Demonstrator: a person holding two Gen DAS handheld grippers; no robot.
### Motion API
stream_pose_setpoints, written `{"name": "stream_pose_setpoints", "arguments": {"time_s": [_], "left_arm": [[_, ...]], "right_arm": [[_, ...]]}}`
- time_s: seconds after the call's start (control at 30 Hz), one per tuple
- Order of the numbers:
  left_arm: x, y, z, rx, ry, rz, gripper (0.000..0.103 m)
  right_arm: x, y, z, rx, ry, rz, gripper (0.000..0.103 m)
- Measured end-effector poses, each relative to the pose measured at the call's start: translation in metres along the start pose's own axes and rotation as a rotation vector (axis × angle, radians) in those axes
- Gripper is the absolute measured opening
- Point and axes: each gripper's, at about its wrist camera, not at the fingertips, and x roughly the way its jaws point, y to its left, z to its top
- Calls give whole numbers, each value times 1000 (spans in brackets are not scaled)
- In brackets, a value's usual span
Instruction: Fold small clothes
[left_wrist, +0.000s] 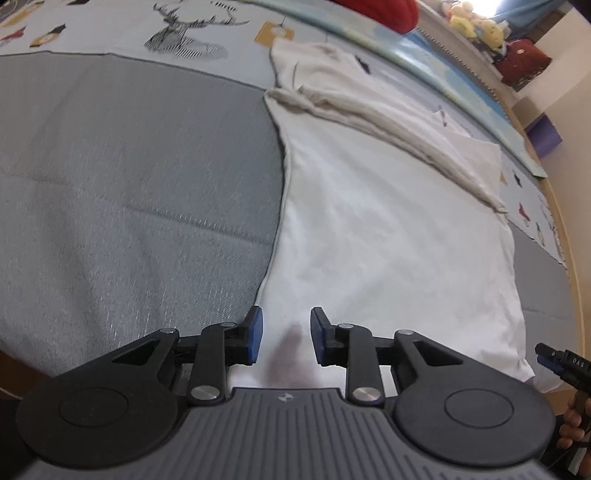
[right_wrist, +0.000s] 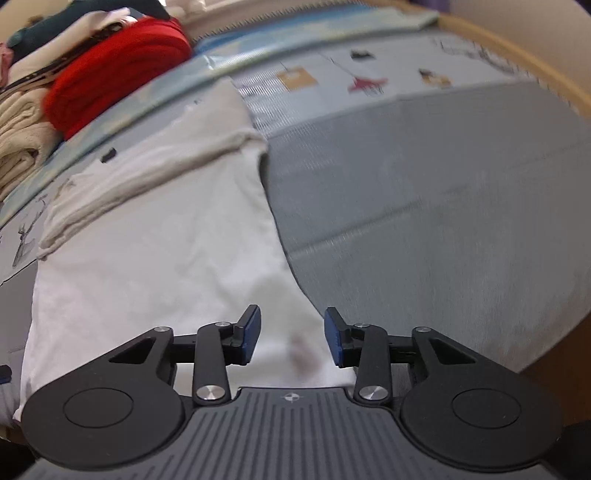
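Observation:
A white garment (left_wrist: 388, 229) lies spread flat on the bed, with a cream folded band (left_wrist: 369, 110) across its far end. My left gripper (left_wrist: 286, 336) is open, its jaws over the garment's near left corner, holding nothing. In the right wrist view the same garment (right_wrist: 155, 258) fills the left half. My right gripper (right_wrist: 291, 339) is open over its near right corner, beside the garment's edge, holding nothing. The right gripper's tip also shows at the lower right of the left wrist view (left_wrist: 557, 360).
A grey bedspread (left_wrist: 129, 177) with a printed border (left_wrist: 177, 33) lies under the garment. A red folded cloth (right_wrist: 118, 66) and a stack of cream clothes (right_wrist: 18, 136) sit at the far side. The wooden bed edge (right_wrist: 517, 40) curves at right.

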Motion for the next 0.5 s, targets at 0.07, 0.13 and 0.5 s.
{"name": "stream_pose_setpoints", "arguments": {"time_s": [0.07,0.13,0.5], "left_arm": [[0,1,-1,-10,-5,31,31],[1,6,1,-39,-3,43,31],[20,1,-12,66,105,133,31]], "right_arm": [[7,-4,-2,5,26,-21,50],[14,-9,-4,16,55,-26,50],[32,3,-14,-88,148,-94,52]]}}
